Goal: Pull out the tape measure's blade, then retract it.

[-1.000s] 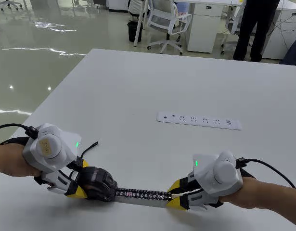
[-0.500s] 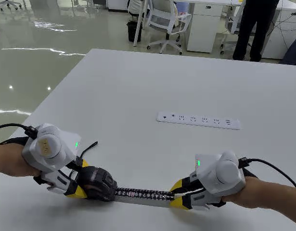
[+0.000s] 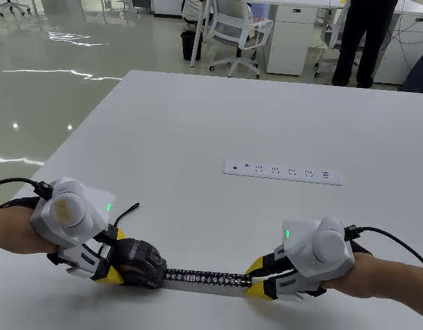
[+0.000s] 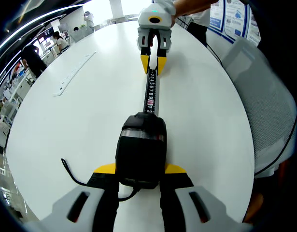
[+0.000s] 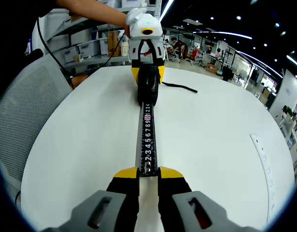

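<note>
Currently the left tool (image 3: 116, 256) is clenched on the tape measure case (image 3: 139, 262) at the near left of the bench (image 3: 197, 124). The right tool (image 3: 252, 278) pinches the end of the blade (image 3: 204, 278) at the near right. A short run of blade is drawn out between them, lying low along the bench edge nearest the person.

Risks, as judged:
- The right tool holds only the blade tip (image 5: 148, 166). If the tip slips out, the spring would likely snap the blade back hard into the case.
- A pull off the blade's line could twist the case (image 4: 141, 150) within the left tool's jaws, or kink the blade.
- On the return, letting go outright instead of guiding the tip back would slam the hook.

Surroundings:
- A black strap (image 3: 128, 210) trails from the case on its far side, clear of the blade's path.
- A power strip (image 3: 283, 172) lies farther out, well apart.
- An office chair (image 3: 235, 31) and a standing person (image 3: 362, 34) are beyond the far edge.
- Nothing obstructs the space to the right for further pulling.
</note>
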A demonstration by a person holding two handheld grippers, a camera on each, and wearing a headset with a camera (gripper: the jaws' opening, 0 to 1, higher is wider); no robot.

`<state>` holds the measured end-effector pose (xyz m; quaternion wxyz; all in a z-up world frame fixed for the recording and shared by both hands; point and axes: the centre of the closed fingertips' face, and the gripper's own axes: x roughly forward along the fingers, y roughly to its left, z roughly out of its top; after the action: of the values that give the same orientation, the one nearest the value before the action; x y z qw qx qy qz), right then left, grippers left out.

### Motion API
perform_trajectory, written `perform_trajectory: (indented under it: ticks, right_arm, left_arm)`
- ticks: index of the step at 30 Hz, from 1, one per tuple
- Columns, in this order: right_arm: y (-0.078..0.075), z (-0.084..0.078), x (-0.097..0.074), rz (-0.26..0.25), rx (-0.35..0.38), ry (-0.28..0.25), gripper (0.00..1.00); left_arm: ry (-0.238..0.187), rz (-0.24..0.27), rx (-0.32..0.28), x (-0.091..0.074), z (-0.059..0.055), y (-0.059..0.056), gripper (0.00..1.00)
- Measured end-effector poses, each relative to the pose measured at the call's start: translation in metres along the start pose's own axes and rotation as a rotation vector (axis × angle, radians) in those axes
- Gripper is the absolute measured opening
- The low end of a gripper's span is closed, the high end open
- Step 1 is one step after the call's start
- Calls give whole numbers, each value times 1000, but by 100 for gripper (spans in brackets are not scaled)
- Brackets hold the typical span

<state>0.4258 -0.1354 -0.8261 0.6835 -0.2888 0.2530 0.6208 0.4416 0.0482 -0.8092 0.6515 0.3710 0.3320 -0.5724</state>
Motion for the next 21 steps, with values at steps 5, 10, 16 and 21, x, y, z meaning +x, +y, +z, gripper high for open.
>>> perform_trajectory:
  ticks: [5, 10, 16, 21]
  right_arm:
    - [0, -1, -2, -2, 1, 0, 13]
    - [0, -2, -3, -2, 0, 0, 13]
    - [1, -3, -5, -3, 1, 3, 13]
    - [1, -4, -7, -3, 1, 5, 13]
  left_arm:
    - [-1, 2, 1, 0, 0, 0, 27]
    - [-1, 0, 1, -1, 0, -1, 27]
    - [-3, 2, -1, -1, 1, -1, 27]
    - [-1, 0, 0, -2, 1, -2, 27]
